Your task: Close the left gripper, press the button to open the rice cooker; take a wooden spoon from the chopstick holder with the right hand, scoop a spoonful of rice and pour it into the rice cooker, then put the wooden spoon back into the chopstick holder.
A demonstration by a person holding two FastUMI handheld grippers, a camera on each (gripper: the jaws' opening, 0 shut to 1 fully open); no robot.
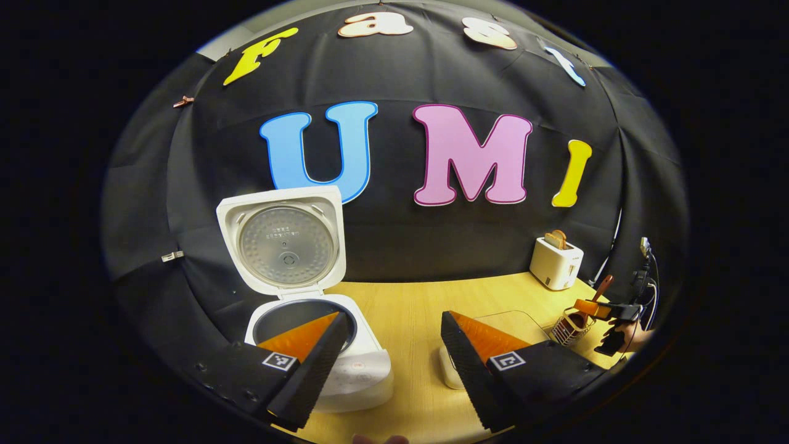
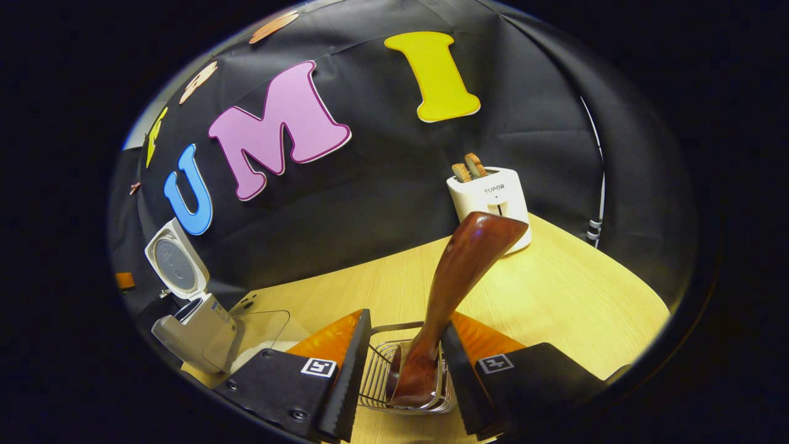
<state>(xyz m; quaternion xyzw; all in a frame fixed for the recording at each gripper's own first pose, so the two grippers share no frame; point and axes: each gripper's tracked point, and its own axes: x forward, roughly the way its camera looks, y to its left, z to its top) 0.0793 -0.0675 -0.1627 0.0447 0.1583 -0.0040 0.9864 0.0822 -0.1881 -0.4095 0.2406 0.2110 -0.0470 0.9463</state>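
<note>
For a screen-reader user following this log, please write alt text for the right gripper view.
The right gripper has its open fingers on either side of a wooden spoon standing in a wire holder on a wooden table. Behind stand a white toaster and, far left, an open rice cooker.

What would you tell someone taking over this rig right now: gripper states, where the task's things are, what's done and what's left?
Left gripper: open, holding nothing, hovering in front of the rice cooker.
Right gripper: open, fingers either side of the wooden spoon, not pressing it.
Rice cooker: lid up, so the button press is done.
Wooden spoon stands in the wire chopstick holder, handle up.
Clear rice container sits beside the cooker.
I cannot tell whether the scoop is done and the spoon is just back, or not yet taken.
Left: if not taken, grip the spoon, scoop, pour, return it.
</note>
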